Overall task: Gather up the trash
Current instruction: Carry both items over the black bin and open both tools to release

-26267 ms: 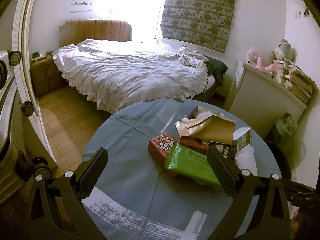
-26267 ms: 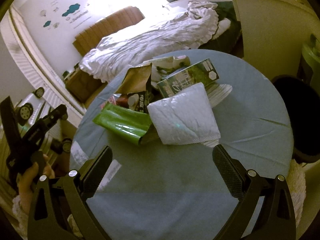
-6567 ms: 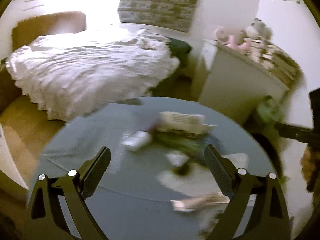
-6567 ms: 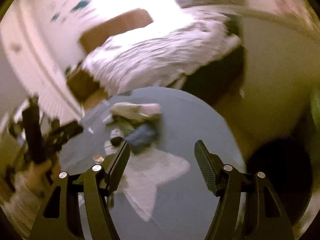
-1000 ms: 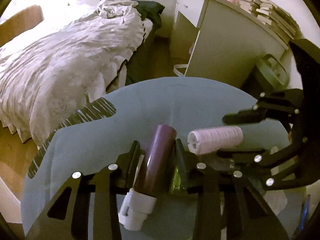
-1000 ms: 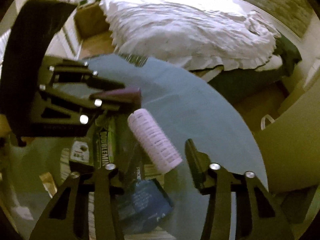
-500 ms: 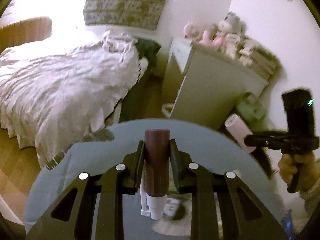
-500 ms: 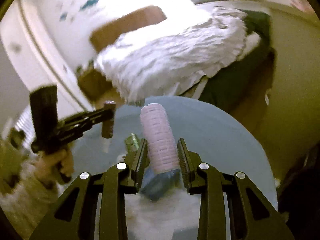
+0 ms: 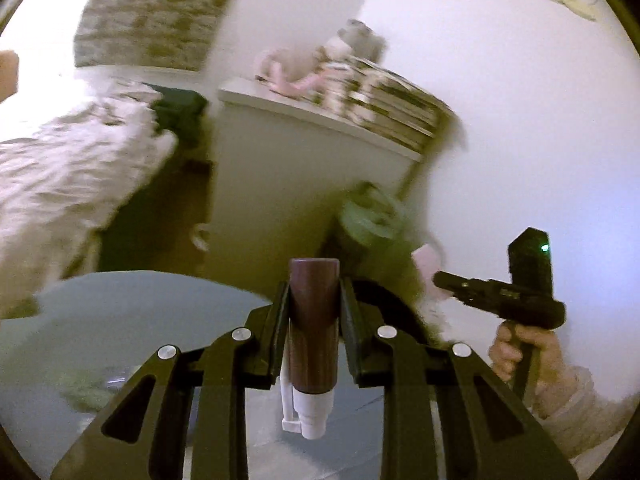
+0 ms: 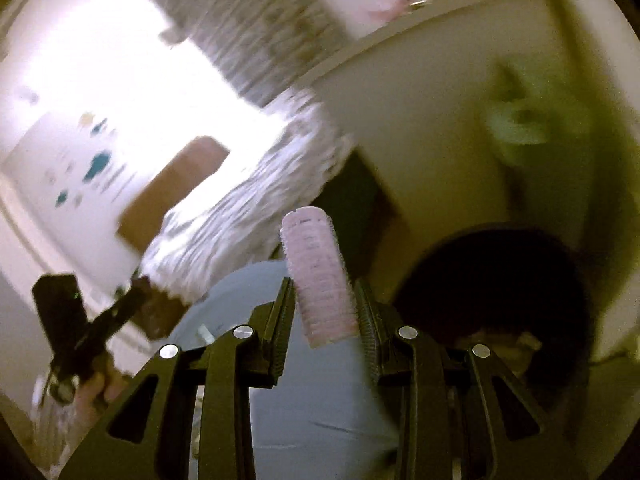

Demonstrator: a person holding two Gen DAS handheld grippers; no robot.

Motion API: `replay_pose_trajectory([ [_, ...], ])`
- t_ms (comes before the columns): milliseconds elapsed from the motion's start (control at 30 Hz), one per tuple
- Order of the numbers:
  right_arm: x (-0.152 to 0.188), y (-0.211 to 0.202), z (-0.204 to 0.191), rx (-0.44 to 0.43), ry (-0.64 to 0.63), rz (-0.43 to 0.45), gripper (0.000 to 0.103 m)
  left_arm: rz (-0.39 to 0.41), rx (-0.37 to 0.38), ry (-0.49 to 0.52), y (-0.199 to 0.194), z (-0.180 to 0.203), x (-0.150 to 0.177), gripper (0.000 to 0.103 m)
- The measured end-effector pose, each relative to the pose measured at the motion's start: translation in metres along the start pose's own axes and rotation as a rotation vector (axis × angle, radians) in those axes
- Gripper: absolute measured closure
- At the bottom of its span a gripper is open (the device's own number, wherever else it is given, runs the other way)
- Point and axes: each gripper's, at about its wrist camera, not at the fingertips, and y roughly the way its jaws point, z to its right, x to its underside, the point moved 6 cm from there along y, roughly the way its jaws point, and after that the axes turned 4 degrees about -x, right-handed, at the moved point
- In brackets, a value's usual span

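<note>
My left gripper (image 9: 314,292) is shut on a dark brown bottle (image 9: 314,320) with a white pump end pointing back, held above the far edge of the round blue table (image 9: 160,300). My right gripper (image 10: 324,296) is shut on a pink ribbed roll (image 10: 318,276), held at the table edge (image 10: 320,400) beside a black trash bin (image 10: 492,280). The right gripper also shows in the left wrist view (image 9: 440,280), with the pink roll (image 9: 428,260) at its tip. The left gripper shows in the right wrist view (image 10: 136,292).
A white cabinet (image 9: 300,184) with stacked books and plush toys stands behind the table. A green fan (image 9: 368,216) sits beside it on the floor. A bed with white covers (image 9: 60,168) lies to the left. Blurred trash (image 9: 84,388) lies on the table.
Both grippers have swung right toward the bin side, each still holding its item. The right gripper now looks over the black bin; the views are motion-blurred.
</note>
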Motion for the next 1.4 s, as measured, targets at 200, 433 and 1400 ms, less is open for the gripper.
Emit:
replay_pose_trajectory([
  [200, -0.001, -0.030, 0.072, 0.065, 0.126, 0.075, 0.072, -0.056, 0.157, -0.041, 0.079, 0.060, 0.003, 0.079],
  [433, 0.012, -0.026, 0.128, 0.091, 0.220, 0.079, 0.072, -0.164, 0.210, -0.076, 0.152, 0.099, 0.023, 0.079],
  [1400, 0.042, -0.013, 0.148, 0.101, 0.264, 0.027, 0.047, -0.227, 0.118, 0.028, 0.184, 0.125, 0.046, 0.030],
])
